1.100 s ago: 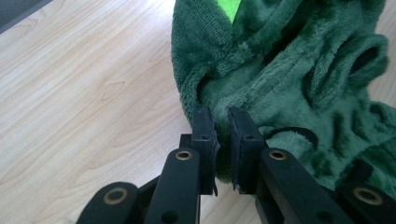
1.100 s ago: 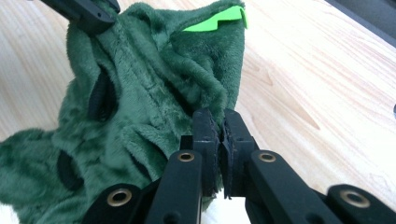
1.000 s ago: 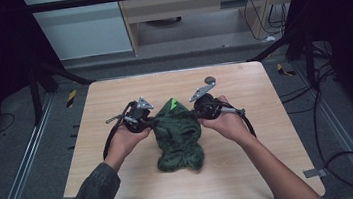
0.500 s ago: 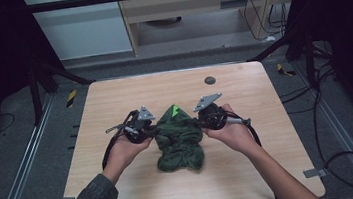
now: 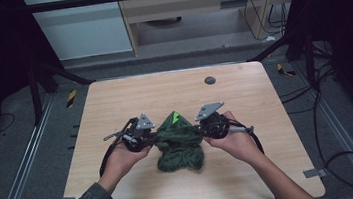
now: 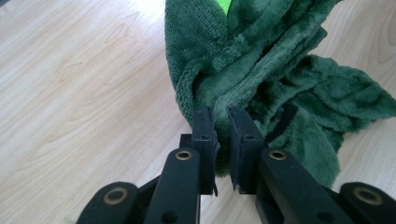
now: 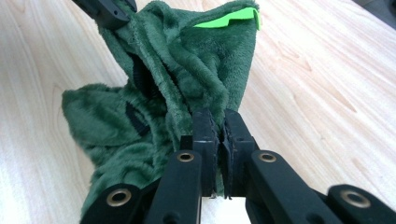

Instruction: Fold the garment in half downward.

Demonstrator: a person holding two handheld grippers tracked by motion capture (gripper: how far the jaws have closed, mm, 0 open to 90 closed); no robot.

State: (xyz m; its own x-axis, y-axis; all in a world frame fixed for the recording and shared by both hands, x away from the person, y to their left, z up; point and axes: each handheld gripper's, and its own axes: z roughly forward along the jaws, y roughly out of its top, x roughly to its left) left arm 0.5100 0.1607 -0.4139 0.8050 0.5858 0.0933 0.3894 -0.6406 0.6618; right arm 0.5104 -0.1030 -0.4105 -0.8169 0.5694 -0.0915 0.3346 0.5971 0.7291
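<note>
Hanging between both tools, the green plush cloth (image 5: 179, 142) sags onto the tabletop (image 5: 114, 101). The left hand-held gripper (image 5: 145, 139) pinches its left edge and the right hand-held gripper (image 5: 203, 129) pinches its right edge.

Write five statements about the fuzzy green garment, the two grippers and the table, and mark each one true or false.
1. Both grippers are clamped on the fuzzy dark green fleece garment. True.
2. The left gripper has its jaws wide open above the cloth. False: they pinch a fold of it.
3. The garment carries a bright green patch. True.
4. The table is a black metal top. False: the light wooden table shows pale grain.
5. The right gripper holds a small dark round disc. False: that disc lies apart, toward the far edge.
</note>
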